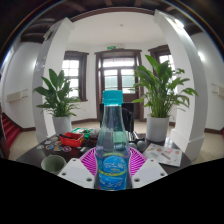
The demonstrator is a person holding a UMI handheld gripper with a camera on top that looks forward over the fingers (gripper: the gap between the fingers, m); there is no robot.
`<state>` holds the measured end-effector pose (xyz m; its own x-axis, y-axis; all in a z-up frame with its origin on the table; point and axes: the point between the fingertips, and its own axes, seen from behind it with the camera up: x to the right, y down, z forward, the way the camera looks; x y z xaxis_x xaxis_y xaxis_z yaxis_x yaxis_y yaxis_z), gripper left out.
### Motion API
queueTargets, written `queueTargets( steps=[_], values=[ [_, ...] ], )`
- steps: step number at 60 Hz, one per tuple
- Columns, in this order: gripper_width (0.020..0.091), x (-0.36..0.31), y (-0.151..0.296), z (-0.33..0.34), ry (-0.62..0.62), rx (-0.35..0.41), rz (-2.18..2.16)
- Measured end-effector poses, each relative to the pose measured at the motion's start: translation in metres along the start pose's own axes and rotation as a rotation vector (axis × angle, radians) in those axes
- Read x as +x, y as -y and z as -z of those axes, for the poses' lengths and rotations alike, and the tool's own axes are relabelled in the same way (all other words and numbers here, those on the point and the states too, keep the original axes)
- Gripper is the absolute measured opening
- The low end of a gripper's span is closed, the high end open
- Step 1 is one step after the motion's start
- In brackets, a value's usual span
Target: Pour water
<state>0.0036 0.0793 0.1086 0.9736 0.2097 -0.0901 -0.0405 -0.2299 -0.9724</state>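
Note:
A clear plastic water bottle (pixel 112 140) with a light blue cap and a blue label stands upright between my fingers. My gripper (pixel 112 163) is shut on the bottle at its label, the magenta pads (pixel 90 160) pressing against both sides. The bottle's base is hidden below the fingers. A dark round table (pixel 45 152) lies just beyond the fingers. Whether the bottle rests on it or is lifted, I cannot tell.
A red object (pixel 72 142) and small items lie on the table to the left of the bottle, papers (pixel 165 153) to the right. Two potted plants (pixel 60 100) (pixel 160 95) stand beyond, before white pillars, windows and a door.

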Motion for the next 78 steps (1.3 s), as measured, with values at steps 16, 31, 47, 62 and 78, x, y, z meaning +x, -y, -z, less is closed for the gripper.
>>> queueTargets(
  steps=[16,31,47,62,78],
  values=[
    [0.0366,-0.004,-0.051,-0.013,0.013,-0.036,-0.039],
    [0.0433,-0.006,-0.052,-0.015,-0.025,-0.012,0.016],
    [0.0815,0.004,-0.065,0.008,-0.114,-0.093,0.040],
    [0.0858,-0.021,-0.083,0.100,-0.187,-0.150,-0.014],
    [0.0861,-0.098,-0.058,0.167,-0.158,-0.164,-0.002]
  ],
)
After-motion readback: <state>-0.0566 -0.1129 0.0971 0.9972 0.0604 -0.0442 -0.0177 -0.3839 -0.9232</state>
